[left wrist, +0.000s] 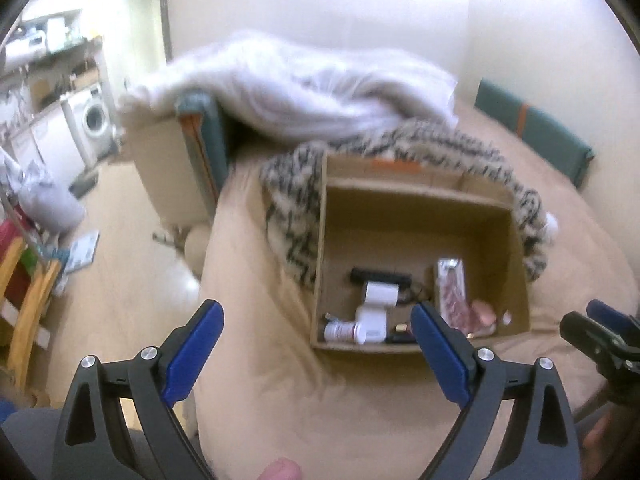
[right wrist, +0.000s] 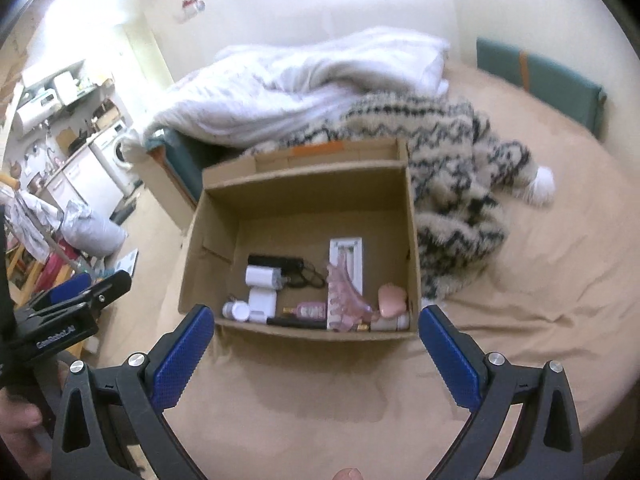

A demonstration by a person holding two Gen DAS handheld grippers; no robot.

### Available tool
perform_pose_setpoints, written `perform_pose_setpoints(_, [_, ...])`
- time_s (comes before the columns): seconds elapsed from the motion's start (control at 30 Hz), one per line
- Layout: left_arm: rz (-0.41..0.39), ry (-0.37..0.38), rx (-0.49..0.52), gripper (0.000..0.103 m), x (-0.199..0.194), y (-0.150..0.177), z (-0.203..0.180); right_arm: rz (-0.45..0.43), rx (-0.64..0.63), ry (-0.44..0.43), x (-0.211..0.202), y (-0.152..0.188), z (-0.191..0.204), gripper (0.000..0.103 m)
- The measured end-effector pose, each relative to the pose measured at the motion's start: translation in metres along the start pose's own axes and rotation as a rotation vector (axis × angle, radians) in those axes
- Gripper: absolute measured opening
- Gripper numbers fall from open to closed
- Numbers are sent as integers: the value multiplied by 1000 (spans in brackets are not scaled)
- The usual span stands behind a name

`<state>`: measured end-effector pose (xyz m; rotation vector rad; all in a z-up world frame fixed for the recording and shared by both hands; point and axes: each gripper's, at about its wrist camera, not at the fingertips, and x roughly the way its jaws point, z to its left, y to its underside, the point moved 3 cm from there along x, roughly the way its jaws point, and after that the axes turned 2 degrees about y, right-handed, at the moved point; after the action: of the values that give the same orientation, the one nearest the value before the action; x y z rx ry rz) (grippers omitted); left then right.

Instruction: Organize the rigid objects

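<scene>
An open cardboard box [right wrist: 296,184] stands on the beige bed; it also shows in the left wrist view [left wrist: 420,192]. Inside lie a black bar [right wrist: 276,261], a white device [right wrist: 262,290], a small white bottle [right wrist: 236,310], a pink bottle [right wrist: 310,310], a pink hair claw [right wrist: 344,296] on a white card, and a pink round item [right wrist: 392,300]. My right gripper [right wrist: 314,330] is open and empty just in front of the box. My left gripper [left wrist: 316,324] is open and empty at the box's near left corner.
A patterned fuzzy garment [right wrist: 452,160] and a white duvet [right wrist: 304,84] lie behind the box. The bed's left edge drops to a wooden floor [left wrist: 120,240] with clutter, a washing machine [left wrist: 94,118] and a wooden chair [left wrist: 28,300].
</scene>
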<state>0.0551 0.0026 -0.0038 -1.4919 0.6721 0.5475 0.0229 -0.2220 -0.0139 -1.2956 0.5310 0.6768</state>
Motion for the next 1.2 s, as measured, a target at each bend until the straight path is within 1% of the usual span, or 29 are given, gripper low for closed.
perform_pose_setpoints(0.07, [-58, 2, 4, 95, -11, -3, -2, -39, 11, -2, -6, -3, -2, 103])
perform_pose_setpoints(0.1, [-76, 1, -1, 97, -15, -5, -1, -59, 17, -1, -9, -4, -3, 103])
perform_pose_setpoints(0.13, [-96, 1, -10, 103, -19, -6, 0, -74, 20, 4, -12, -6, -4, 103])
perform_pose_setpoints(0.27, [-141, 3, -12, 103, -26, -9, 0, -114, 25, 28, -14, -9, -6, 103])
perform_pose_setpoints(0.4, [-127, 3, -7, 103, -22, -8, -3, -104, 38, 21, -7, -10, -6, 103])
perform_pose_setpoints(0.53, [-109, -17, 1, 103, -15, -5, -6, -101, 27, 22, -3, -9, -3, 103])
perform_pose_setpoints(0.8, [-89, 5, -5, 103, -10, -3, -7, -97, 27, 30, -1, -8, -3, 103])
perform_pose_setpoints(1.2, [-86, 1, -7, 103, -10, -2, -7, -93, 37, 38, -1, -7, -5, 103])
